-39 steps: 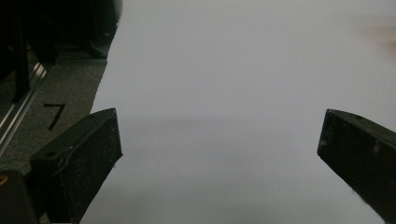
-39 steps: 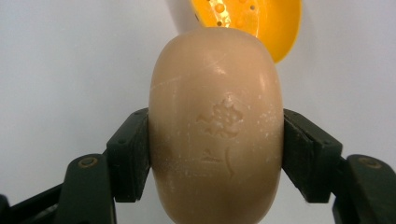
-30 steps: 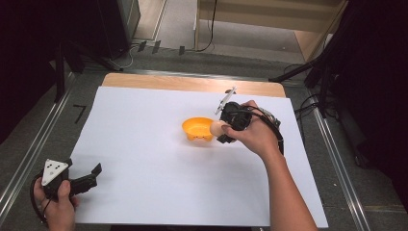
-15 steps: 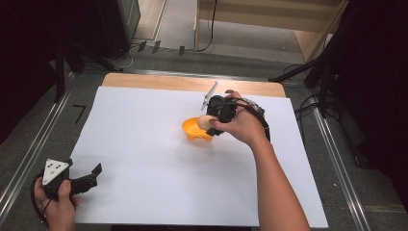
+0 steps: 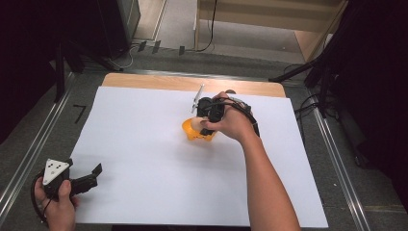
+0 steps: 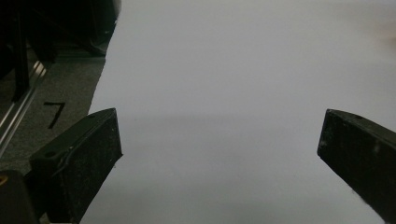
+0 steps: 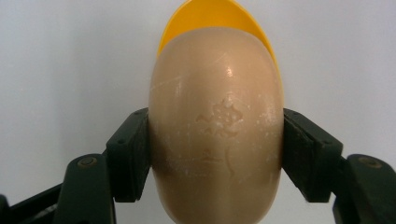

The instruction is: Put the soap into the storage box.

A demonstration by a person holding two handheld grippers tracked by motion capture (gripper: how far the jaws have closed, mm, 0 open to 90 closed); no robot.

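Observation:
My right gripper [image 5: 201, 126] is shut on a smooth tan egg-shaped object [image 5: 196, 123] and holds it just over a small orange bowl [image 5: 192, 134] in the middle of the white sheet. In the right gripper view both pads [image 7: 131, 154] press on the sides of the tan egg-shaped object [image 7: 215, 126], and the bowl's yellow-orange rim [image 7: 210, 14] shows beyond it. Whether the object touches the bowl I cannot tell. At the near left corner of the table my left gripper [image 5: 92, 176] stands open; in the left gripper view [image 6: 219, 149] nothing is between its jaws.
A white sheet [image 5: 144, 144] covers the table, with a wooden strip [image 5: 144, 82] at its far edge. Grey carpet with a black mark [image 5: 80, 113] and metal rails [image 5: 29, 154] lies to the left. Dark stands and cables [image 5: 312, 77] crowd the right side.
My right hand has carried the tan object leftward and slightly down, from beside the bowl to over it. The left hand has stayed where it was.

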